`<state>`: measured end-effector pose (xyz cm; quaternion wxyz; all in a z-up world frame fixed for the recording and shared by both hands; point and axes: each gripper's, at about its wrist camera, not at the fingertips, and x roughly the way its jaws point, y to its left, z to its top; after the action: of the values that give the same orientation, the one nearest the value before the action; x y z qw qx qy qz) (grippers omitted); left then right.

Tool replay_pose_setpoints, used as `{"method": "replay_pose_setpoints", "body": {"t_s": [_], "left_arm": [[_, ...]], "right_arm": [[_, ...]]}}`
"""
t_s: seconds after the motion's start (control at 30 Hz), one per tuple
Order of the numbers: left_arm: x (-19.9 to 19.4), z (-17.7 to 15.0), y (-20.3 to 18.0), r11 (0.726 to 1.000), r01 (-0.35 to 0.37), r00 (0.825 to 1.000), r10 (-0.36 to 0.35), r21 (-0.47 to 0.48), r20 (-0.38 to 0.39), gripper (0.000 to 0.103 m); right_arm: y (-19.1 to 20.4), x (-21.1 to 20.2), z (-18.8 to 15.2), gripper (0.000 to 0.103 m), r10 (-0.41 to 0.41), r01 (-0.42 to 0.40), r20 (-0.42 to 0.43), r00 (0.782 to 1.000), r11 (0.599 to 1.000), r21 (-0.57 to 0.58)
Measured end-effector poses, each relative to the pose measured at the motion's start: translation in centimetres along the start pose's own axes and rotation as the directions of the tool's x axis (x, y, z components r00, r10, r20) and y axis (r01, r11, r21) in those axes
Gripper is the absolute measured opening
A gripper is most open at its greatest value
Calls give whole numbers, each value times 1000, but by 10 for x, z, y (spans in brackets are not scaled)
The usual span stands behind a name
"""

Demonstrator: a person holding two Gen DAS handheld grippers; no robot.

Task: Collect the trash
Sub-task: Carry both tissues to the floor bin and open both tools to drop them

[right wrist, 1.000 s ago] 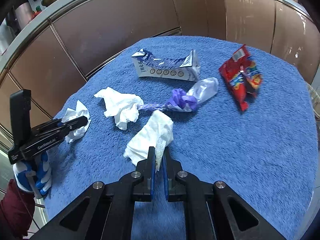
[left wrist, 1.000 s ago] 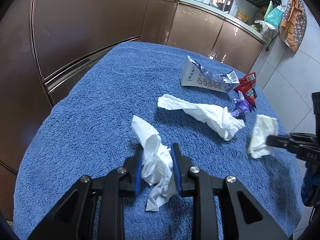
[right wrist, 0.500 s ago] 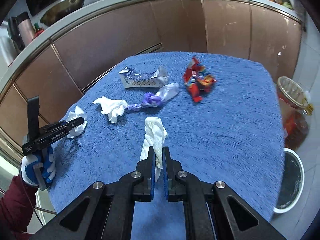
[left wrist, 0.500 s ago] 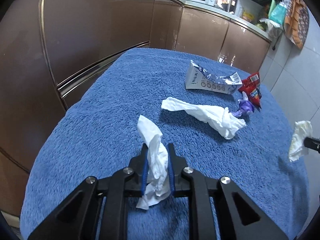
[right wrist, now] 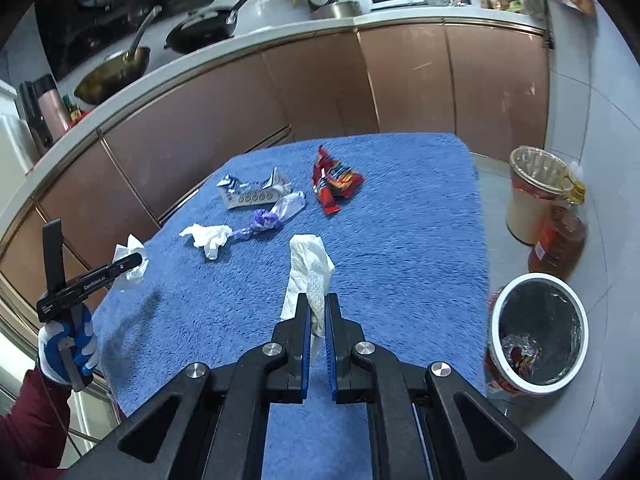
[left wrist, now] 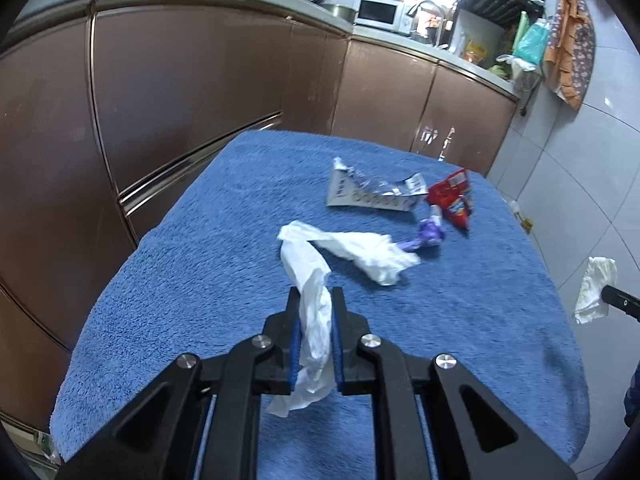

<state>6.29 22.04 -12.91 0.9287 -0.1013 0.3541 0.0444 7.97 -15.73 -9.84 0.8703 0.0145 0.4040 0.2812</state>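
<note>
My left gripper (left wrist: pixel 316 296) holds a white tissue (left wrist: pixel 308 268) above the blue towel-covered table (left wrist: pixel 200 280); its jaws are closing with the pads pressed on the tissue. My right gripper (right wrist: pixel 317 300) is shut on a second white tissue (right wrist: pixel 310 260), lifted near the table's right side. On the towel lie a crumpled tissue (left wrist: pixel 368 252), a purple wrapper (left wrist: pixel 430 234), a flattened carton (left wrist: pixel 372 196) and a red snack bag (left wrist: pixel 452 200). The right wrist view shows the left gripper (right wrist: pixel 132 260) at the left, held by a gloved hand (right wrist: pixel 68 344).
A white-rimmed bin (right wrist: pixel 538 278) with a black liner and some trash stands on the floor right of the table. Behind it are a beige-lined bin (right wrist: pixel 536 196) and an oil bottle (right wrist: pixel 558 240). Brown cabinets (left wrist: pixel 180 92) run behind the table.
Both grippers have risen with their tissues. The left jaws have narrowed on its tissue. The right gripper has moved right, bringing the floor bins into its view.
</note>
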Motion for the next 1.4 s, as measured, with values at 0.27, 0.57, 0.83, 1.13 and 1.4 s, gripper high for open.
{"method": "replay_pose_setpoints", "body": {"t_s": [0.27, 0.57, 0.83, 1.13, 1.4], "left_arm": [[-22, 8, -45, 997, 37, 999, -39, 64, 31, 9], [-27, 27, -126, 974, 139, 989, -146, 181, 26, 8], [4, 44, -241, 897, 297, 954, -292, 328, -67, 8], [59, 40, -381, 772, 440, 898, -390, 458, -206, 8], [129, 22, -466, 735, 483, 874, -369, 475, -317, 8]], "right_arm": [[-22, -38, -6, 7, 1, -6, 96, 995, 999, 45], [-68, -71, -17, 7, -67, 44, 179, 982, 990, 134], [-120, -91, -27, 7, -181, 128, 213, 960, 962, 242], [-183, -86, -41, 7, -321, 241, 173, 931, 898, 369], [-231, -55, -45, 7, -394, 321, 99, 914, 850, 417]]}}
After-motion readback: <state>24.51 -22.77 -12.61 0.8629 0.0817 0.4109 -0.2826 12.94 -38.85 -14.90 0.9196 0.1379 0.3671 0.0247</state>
